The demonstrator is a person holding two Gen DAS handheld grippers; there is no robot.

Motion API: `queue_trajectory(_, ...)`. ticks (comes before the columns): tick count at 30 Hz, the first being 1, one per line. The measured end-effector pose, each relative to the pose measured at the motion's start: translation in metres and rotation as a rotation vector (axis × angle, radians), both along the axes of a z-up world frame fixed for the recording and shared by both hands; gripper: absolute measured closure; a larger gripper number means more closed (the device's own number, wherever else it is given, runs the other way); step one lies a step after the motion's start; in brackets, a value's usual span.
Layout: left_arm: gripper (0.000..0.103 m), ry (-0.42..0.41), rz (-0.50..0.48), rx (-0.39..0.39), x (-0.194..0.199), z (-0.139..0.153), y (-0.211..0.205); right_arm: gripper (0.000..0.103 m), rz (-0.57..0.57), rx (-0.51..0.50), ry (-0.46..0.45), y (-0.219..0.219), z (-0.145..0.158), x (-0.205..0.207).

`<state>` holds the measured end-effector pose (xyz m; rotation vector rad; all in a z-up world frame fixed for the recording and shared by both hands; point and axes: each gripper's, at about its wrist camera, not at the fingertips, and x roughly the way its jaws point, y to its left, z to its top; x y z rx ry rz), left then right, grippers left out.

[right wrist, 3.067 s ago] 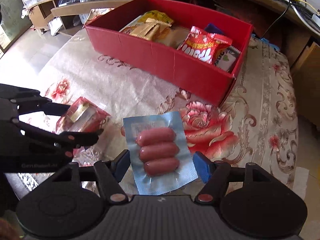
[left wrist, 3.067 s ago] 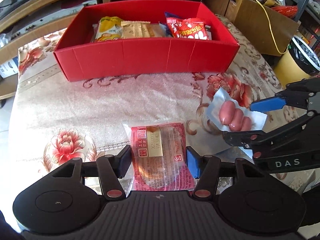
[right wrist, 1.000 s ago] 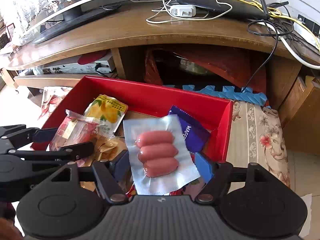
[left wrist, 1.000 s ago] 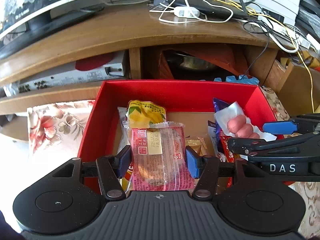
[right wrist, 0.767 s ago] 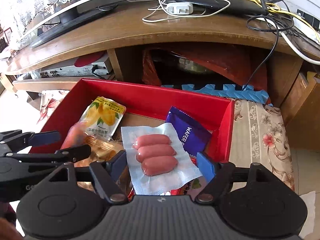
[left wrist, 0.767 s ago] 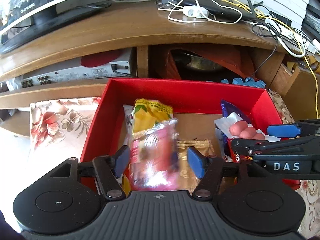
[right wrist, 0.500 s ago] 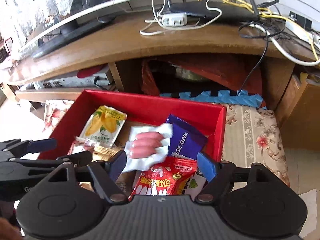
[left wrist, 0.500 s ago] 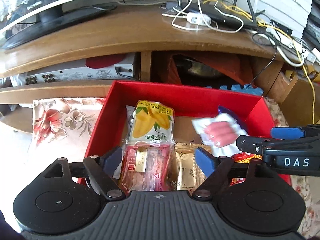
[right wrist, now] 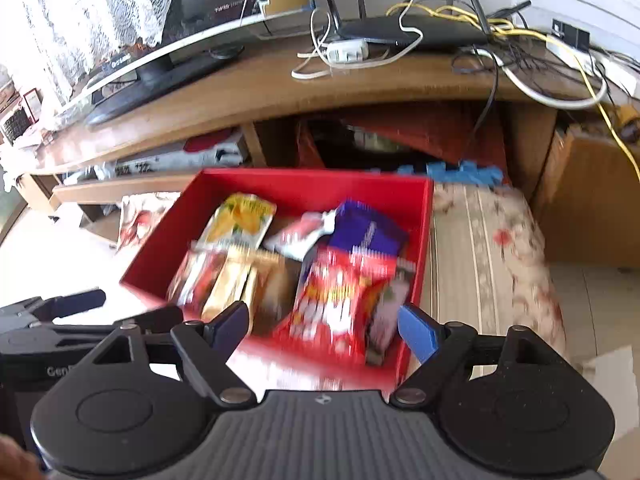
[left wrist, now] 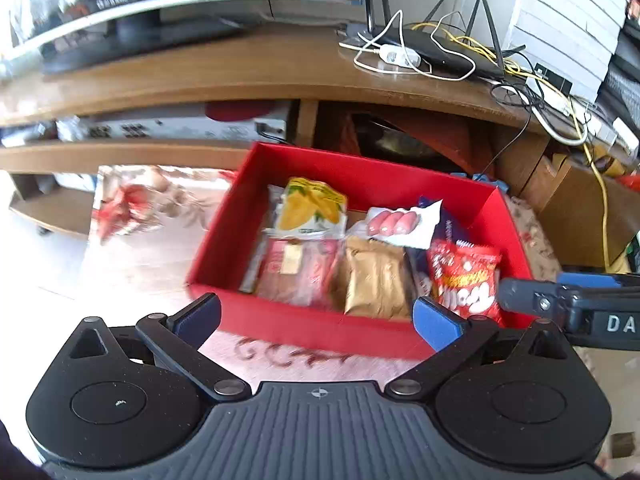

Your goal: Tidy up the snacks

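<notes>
Now we are at the release step: our left hand-held gripper [left wrist: 316,316] and right hand-held gripper [right wrist: 322,326] are opening, nothing between them, the sausage pack [left wrist: 394,224] and pink packet [left wrist: 298,268] lying in the red box [left wrist: 304,326]; next we likely need another loose snack, though none shows on the tabletop [left wrist: 140,256]

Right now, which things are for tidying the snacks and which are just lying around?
For the job:
- red box
- sausage pack
- pink snack pack
- mango pouch
- left claw and right claw, both opening, nothing between them

Just lying about:
- router
- white charger
- yellow cable
</notes>
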<state>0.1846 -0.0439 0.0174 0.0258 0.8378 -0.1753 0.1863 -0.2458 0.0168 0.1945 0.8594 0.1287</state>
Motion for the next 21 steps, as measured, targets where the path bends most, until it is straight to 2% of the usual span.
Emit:
queue_trajectory(8,0.0,-0.058,0.014,0.0,-0.045,0.006,0.004,0.025,-0.018,0.002,0.013,0.004,-0.003,-0.044)
queue_trajectory(21,0.0,0.078,0.026,0.012,-0.077,-0.019,0.008,0.025,-0.019,-0.001,0.079,0.008,-0.023,-0.09)
